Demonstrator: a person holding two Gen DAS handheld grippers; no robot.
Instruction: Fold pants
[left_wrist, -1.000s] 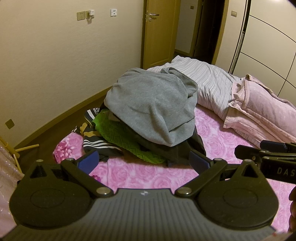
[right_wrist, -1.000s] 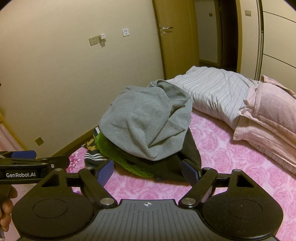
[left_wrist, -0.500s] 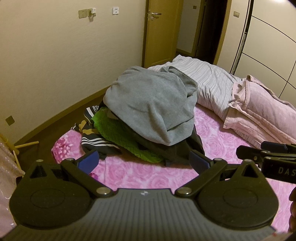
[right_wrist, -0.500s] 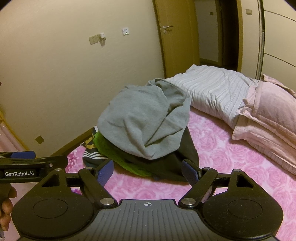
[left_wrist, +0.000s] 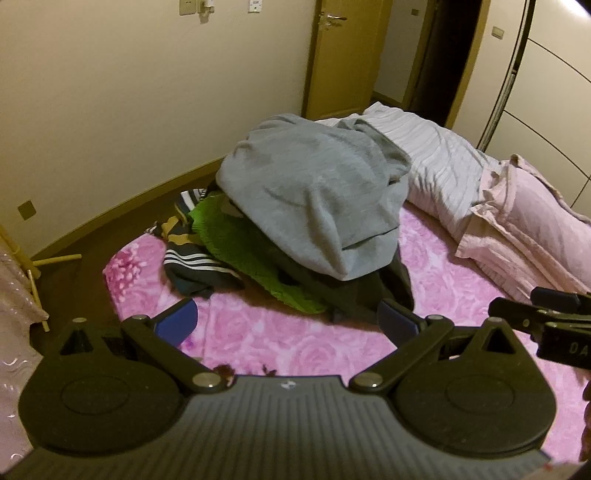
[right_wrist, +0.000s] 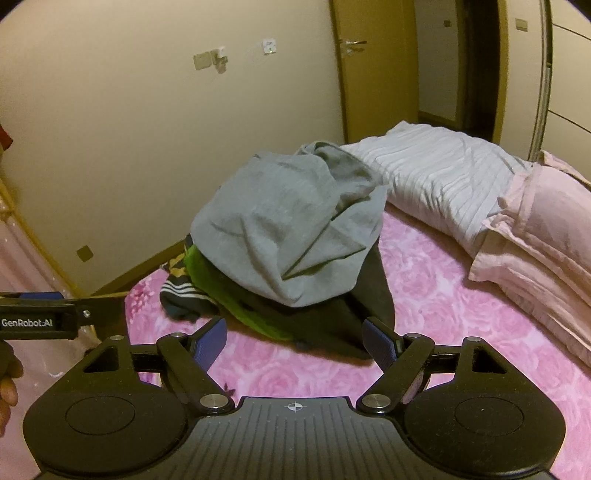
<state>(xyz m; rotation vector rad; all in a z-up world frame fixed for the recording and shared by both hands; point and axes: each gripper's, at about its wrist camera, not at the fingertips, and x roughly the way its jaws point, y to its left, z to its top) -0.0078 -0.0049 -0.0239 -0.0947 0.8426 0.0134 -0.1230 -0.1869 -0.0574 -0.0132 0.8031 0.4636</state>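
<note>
A heap of clothes lies on the pink rose-patterned bed cover (left_wrist: 295, 339) (right_wrist: 424, 295). On top is a grey garment (left_wrist: 314, 195) (right_wrist: 284, 229); under it lie a green knit (left_wrist: 236, 240) (right_wrist: 199, 269), a dark garment (left_wrist: 369, 295) (right_wrist: 332, 325) and a striped dark piece (left_wrist: 195, 266) (right_wrist: 181, 295). Which piece is the pants I cannot tell. My left gripper (left_wrist: 288, 321) hovers open just short of the heap, nothing between its blue pads. My right gripper (right_wrist: 295, 339) is open too, near the dark garment's edge. Each gripper shows at the edge of the other's view.
A striped quilt (left_wrist: 439, 170) (right_wrist: 443, 177) and pink pillows (left_wrist: 528, 229) (right_wrist: 535, 243) lie at the bed's right. A cream wall (left_wrist: 147, 92), a wooden door (left_wrist: 343, 55) and wardrobe panels (left_wrist: 554, 92) stand behind. Dark floor (left_wrist: 74, 284) borders the bed's left edge.
Both grippers have moved slightly forward and tilted down toward the heap; the clothes sit a little lower and larger in view. Both stay open.
</note>
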